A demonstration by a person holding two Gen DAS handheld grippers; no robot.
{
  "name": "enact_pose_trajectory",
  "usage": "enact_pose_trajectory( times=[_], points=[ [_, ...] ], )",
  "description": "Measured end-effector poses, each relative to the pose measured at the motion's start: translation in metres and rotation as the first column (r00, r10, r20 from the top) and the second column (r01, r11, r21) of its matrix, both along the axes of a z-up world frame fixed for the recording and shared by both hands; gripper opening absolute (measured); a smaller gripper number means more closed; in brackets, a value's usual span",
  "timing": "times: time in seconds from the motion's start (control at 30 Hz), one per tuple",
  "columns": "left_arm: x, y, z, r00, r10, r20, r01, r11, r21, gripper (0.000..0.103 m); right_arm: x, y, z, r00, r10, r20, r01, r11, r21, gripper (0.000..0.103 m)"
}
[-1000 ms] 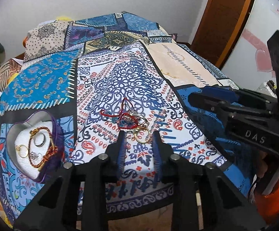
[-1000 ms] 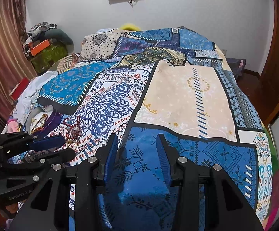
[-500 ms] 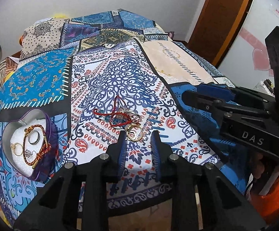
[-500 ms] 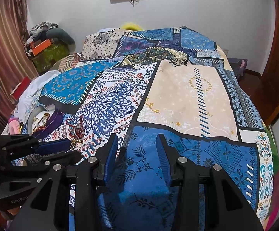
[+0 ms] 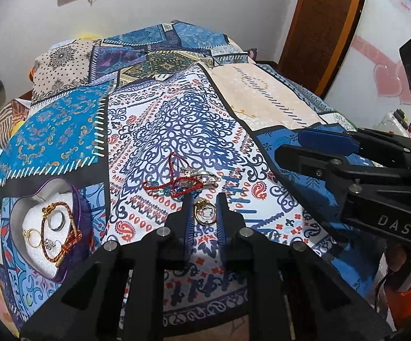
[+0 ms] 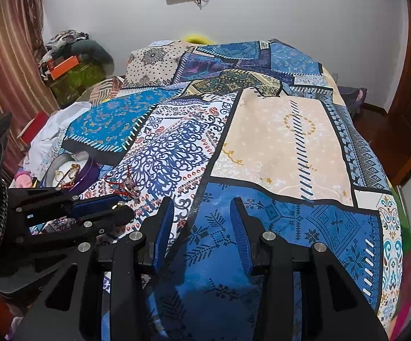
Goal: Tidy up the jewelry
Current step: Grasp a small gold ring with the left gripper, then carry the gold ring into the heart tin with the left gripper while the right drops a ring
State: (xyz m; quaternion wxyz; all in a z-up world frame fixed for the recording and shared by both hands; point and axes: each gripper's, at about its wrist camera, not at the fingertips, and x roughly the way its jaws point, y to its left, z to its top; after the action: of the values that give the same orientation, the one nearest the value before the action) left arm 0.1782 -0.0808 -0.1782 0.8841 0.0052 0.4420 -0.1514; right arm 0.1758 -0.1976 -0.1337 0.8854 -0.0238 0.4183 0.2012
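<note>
My left gripper (image 5: 204,199) is closed around a gold ring (image 5: 204,213), which sits between its blue pads above the bedspread. Just beyond lies a small pile of jewelry (image 5: 182,183): a red beaded string and silver pieces. A heart-shaped purple box (image 5: 72,199) at the left holds a red-gold bracelet (image 5: 60,238), a silver ring and gold hoops on white foam. My right gripper (image 6: 202,207) is open and empty over the blue patch; it also shows at the right of the left wrist view (image 5: 313,147). The box (image 6: 87,170) and the pile (image 6: 125,187) show at the left of the right wrist view.
The patchwork bedspread (image 5: 177,119) covers the bed. A wooden door (image 5: 324,22) stands at the back right. Clothes and boxes (image 6: 69,65) are piled beside the bed at the left. The bed's front edge (image 5: 205,315) is close below my left gripper.
My left gripper has moved forward to the gold ring, and the ring now sits between its pads, apart from the pile. My right gripper has stayed still and open.
</note>
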Motion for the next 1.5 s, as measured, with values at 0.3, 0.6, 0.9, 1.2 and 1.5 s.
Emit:
enact_pose_trajectory(
  times=[0.3,0.6,0.9,1.2,1.5],
  points=[
    [-0.020,0.033,0.014,0.998,0.056,0.035,-0.054,0.997,-0.060,0.007,-0.008,0.025,-0.001,0.998,0.063,-0.007,-0.064,0.998,-0.017,0.037],
    [-0.037,0.069,0.016,0.993,0.111,0.048,-0.106,0.989,-0.099,0.007,-0.009,0.061,-0.014,0.985,0.160,-0.069,-0.161,0.987,-0.013,0.037],
    [-0.043,0.088,0.013,0.990,0.133,0.051,-0.125,0.982,-0.140,0.007,-0.013,0.088,-0.025,0.976,0.203,-0.072,-0.210,0.972,-0.109,0.010],
    [-0.056,0.104,0.021,0.983,0.168,0.076,-0.153,0.974,-0.167,0.007,-0.016,0.090,-0.020,0.979,0.197,-0.060,-0.203,0.970,-0.133,0.009],
    [-0.066,0.132,0.043,0.965,0.217,0.145,-0.193,0.968,-0.161,0.007,-0.027,0.105,0.015,0.981,0.191,0.025,-0.188,0.978,-0.088,0.009]
  ],
)
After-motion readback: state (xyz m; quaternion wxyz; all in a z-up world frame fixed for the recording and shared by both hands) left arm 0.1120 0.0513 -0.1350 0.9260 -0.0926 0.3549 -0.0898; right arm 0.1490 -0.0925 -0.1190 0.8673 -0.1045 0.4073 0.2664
